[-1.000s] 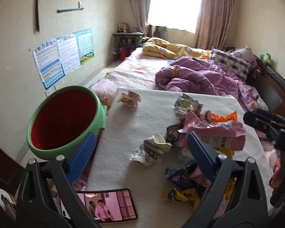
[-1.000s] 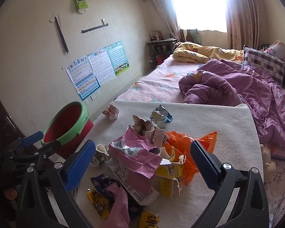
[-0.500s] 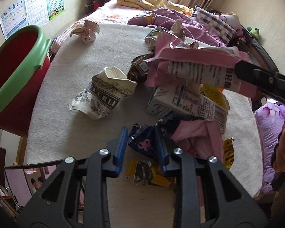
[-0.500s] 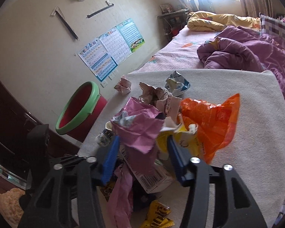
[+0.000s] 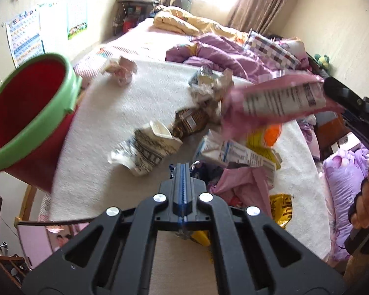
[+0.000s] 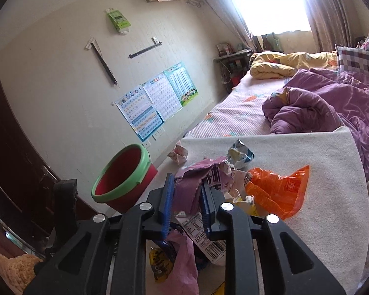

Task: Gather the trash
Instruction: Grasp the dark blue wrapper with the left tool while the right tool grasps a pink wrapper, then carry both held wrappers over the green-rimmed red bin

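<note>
Crumpled wrappers lie piled on a white mat (image 5: 125, 113). My right gripper (image 6: 185, 201) is shut on a pink wrapper (image 6: 192, 186) and holds it above the pile; in the left wrist view the wrapper (image 5: 278, 98) hangs in the air at the right. My left gripper (image 5: 183, 172) is shut, its jaws pressed together over a dark blue wrapper (image 5: 204, 172); I cannot tell whether it grips it. A red bin with a green rim (image 5: 24, 113) stands at the mat's left edge, also in the right wrist view (image 6: 123, 179).
A crumpled paper cup (image 5: 145, 147), a white carton (image 5: 236, 152), an orange bag (image 6: 278, 189), yellow packets (image 5: 283, 209) and a pink paper ball (image 5: 120, 71) lie on the mat. Behind is a bed with a purple quilt (image 6: 319, 105). A phone (image 5: 54, 236) lies lower left.
Both grippers have closed. The right one has taken the pink wrapper and lifted it off the pile. The left one has shut fully and pulled back a little above the pile.
</note>
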`<action>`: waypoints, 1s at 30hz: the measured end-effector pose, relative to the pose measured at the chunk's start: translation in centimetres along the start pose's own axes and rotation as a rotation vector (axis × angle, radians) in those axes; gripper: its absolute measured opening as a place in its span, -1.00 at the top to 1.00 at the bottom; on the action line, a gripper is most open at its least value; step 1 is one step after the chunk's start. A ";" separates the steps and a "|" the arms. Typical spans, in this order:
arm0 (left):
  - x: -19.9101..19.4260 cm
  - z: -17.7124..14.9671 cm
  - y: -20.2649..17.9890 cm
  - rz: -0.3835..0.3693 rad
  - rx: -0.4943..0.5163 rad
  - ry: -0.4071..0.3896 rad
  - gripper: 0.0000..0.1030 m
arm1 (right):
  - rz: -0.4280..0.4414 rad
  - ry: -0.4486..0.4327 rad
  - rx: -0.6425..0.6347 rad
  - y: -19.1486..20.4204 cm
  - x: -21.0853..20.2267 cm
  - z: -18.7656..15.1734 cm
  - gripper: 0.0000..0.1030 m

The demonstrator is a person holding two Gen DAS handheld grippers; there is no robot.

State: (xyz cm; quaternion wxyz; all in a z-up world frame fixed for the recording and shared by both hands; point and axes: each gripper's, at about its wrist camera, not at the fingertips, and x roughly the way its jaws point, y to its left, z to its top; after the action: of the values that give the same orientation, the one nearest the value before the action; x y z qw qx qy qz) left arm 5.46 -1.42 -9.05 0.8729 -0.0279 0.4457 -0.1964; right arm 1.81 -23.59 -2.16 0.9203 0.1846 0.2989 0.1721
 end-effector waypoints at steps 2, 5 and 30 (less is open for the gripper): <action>-1.2 0.5 0.4 0.015 -0.005 -0.047 1.00 | -0.003 -0.032 -0.021 0.8 -0.6 0.4 0.72; -3.0 1.4 1.4 0.033 -0.020 -0.111 1.00 | -0.026 -0.069 -0.076 2.3 -0.9 1.0 0.79; 2.5 -0.4 4.6 -0.218 0.229 0.234 0.99 | -0.180 -0.143 -0.028 8.4 0.6 0.7 0.80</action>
State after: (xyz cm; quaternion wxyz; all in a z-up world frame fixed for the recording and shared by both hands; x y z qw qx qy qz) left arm 7.91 1.94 -12.23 0.7861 0.0464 0.5133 -0.3411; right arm 0.95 -16.12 1.81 0.9536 0.1558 0.2452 0.0793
